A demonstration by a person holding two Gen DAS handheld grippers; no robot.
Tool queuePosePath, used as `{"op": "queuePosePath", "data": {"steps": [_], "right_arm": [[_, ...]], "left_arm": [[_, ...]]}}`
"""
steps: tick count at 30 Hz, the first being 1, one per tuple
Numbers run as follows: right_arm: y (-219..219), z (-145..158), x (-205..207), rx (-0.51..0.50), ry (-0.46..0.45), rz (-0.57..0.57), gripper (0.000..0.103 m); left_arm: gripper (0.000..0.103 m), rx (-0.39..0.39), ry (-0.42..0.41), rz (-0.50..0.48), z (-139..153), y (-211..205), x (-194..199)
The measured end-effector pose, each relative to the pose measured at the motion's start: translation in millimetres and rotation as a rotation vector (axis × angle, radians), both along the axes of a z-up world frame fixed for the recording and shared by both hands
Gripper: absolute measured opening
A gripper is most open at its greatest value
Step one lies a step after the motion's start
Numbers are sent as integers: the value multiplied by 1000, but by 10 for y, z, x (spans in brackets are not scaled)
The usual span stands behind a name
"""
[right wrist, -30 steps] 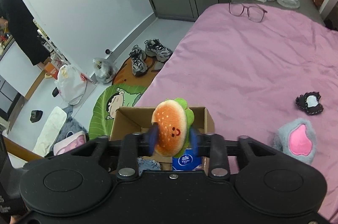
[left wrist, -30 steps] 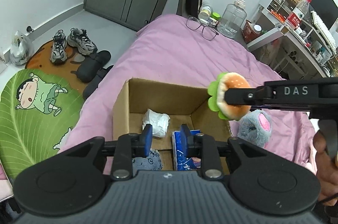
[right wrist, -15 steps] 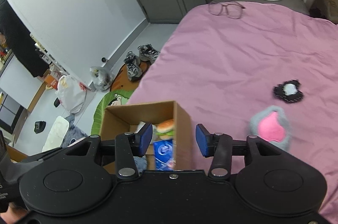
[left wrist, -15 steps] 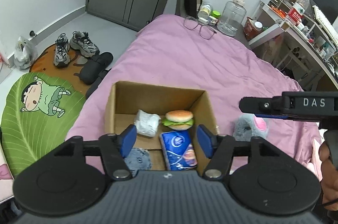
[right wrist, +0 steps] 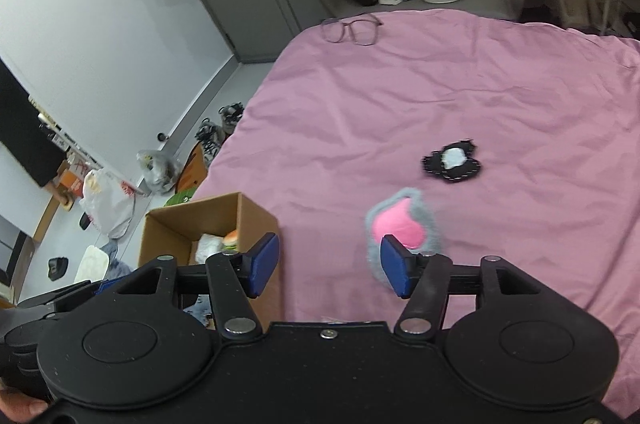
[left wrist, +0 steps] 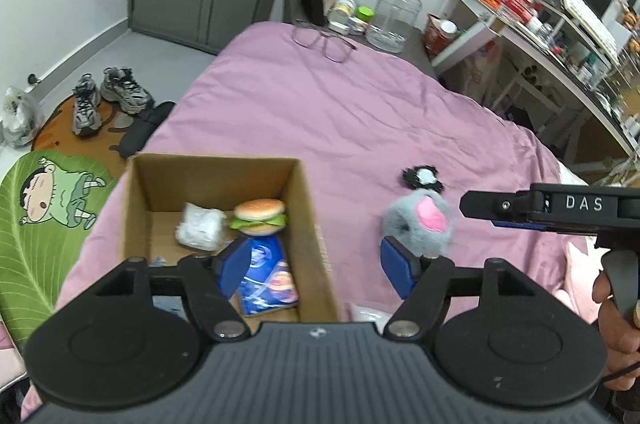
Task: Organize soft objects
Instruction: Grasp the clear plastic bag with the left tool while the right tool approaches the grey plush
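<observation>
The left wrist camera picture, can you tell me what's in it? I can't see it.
An open cardboard box sits on a pink bedsheet, holding a burger plush, a white crumpled wad and a blue tissue pack. The open left gripper straddles the box's right wall. A grey and pink plush lies right of the box, beside the right gripper.

Open pink bedspread (right wrist: 460, 95) is left between the cardboard box (right wrist: 256, 220) at the bed's left edge and the grey-and-pink plush (right wrist: 400, 224), while passage beyond the plush is narrowed by the black-and-white patch (right wrist: 452, 163), and the far edge is occupied by glasses (right wrist: 352, 29).
</observation>
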State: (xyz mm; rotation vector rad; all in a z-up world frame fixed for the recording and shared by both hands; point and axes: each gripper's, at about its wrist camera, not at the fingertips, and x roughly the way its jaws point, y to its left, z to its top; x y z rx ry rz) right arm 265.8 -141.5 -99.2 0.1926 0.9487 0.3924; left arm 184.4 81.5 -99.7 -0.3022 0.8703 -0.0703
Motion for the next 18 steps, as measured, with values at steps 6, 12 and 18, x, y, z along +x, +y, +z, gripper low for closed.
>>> {"op": "queuePosePath", "data": {"steps": [6,12,18], "right_arm": [[-275,-26,13,14,10,-39,67],[-522,-82,59,28,26,-73,71],[-686,-165,110,43,40,-89,75]], "left_arm": [[70,14,9,-53,15,-304,37],[70,22,42,-106,-52,-548,107],[70,21,86,-127,-137,-713,197]]}}
